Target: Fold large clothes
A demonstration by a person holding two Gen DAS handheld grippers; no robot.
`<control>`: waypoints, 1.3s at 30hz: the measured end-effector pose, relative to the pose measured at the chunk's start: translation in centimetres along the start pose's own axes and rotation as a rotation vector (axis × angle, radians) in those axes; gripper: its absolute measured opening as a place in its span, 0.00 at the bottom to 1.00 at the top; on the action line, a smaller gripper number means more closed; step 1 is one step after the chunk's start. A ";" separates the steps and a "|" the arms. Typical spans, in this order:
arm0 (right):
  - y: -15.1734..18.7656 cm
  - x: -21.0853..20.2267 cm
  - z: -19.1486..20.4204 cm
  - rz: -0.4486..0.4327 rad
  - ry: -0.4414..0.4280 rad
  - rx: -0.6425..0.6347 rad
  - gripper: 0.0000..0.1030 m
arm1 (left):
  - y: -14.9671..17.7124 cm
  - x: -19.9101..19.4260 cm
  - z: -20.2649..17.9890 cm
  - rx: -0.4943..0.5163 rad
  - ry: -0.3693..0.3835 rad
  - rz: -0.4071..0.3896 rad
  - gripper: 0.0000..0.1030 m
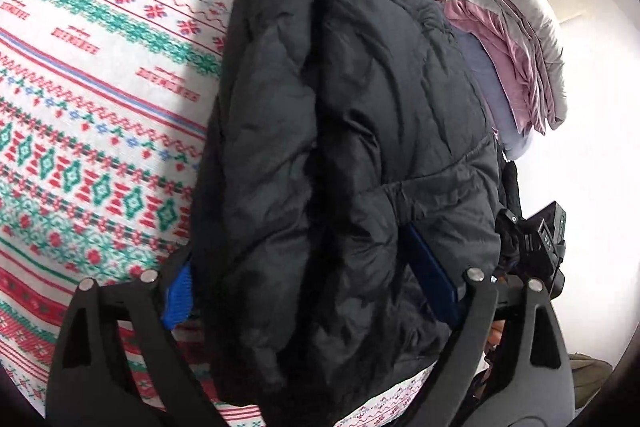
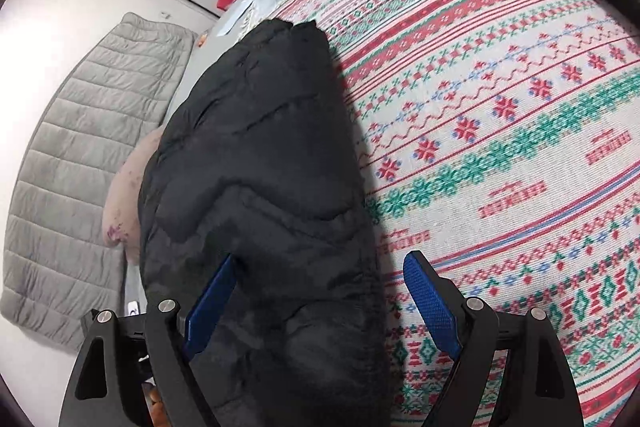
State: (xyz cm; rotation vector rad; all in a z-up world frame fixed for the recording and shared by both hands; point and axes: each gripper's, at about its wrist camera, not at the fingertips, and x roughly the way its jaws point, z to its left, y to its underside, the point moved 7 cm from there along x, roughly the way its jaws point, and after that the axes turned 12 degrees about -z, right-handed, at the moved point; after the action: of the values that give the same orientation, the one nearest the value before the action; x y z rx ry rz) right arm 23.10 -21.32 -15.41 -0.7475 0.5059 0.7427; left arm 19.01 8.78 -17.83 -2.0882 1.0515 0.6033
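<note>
A black puffer jacket (image 1: 340, 147) lies folded into a long bundle on the patterned red, green and white cloth (image 1: 100, 87). My left gripper (image 1: 308, 287) is open, its blue pads (image 1: 178, 301) standing either side of the jacket's near end. In the right wrist view the same jacket (image 2: 256, 167) lies along the cloth's left edge (image 2: 500, 147). My right gripper (image 2: 320, 299) is open, with its left pad (image 2: 210, 301) against the jacket and the jacket's edge between the jaws.
A stack of folded grey, pink and lilac garments (image 1: 500, 27) sits beyond the jacket. A grey quilted garment (image 2: 80, 147) lies on the floor at left, beside a pale pink item (image 2: 128, 187). The other gripper's body (image 1: 544, 251) shows at right.
</note>
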 end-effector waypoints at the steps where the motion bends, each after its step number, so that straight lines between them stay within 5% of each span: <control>1: 0.2 0.3 0.1 0.012 -0.010 0.006 0.84 | 0.1 0.4 -0.4 -0.003 0.009 0.005 0.93; 12: 1.5 2.3 1.1 0.060 -0.024 0.002 0.84 | -0.1 1.0 -0.2 -0.014 0.065 -0.004 0.94; 17: 2.1 3.3 2.2 0.034 -0.023 -0.011 0.79 | 0.2 0.8 0.1 0.009 0.072 -0.032 0.79; 21: 1.8 2.8 3.5 -0.015 -0.017 -0.055 0.49 | -0.5 0.2 -0.5 0.000 0.104 -0.079 0.40; 24: 1.3 1.7 5.1 -0.066 -0.022 -0.121 0.31 | -1.2 -0.5 -1.2 0.021 0.110 -0.114 0.29; 32: 0.1 -2.6 10.6 -0.288 0.019 -0.339 0.19 | -3.9 -2.7 -3.5 0.070 0.153 -0.206 0.24; 39: -1.0 -3.1 8.4 -0.314 0.088 -0.312 0.19 | -4.7 -1.4 -6.0 0.086 0.153 -0.218 0.22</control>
State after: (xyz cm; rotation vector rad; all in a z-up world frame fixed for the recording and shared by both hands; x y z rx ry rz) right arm 23.14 -16.70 -7.67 -1.1262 0.3426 0.5006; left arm 22.68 6.86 -11.28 -2.1625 0.8986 0.2900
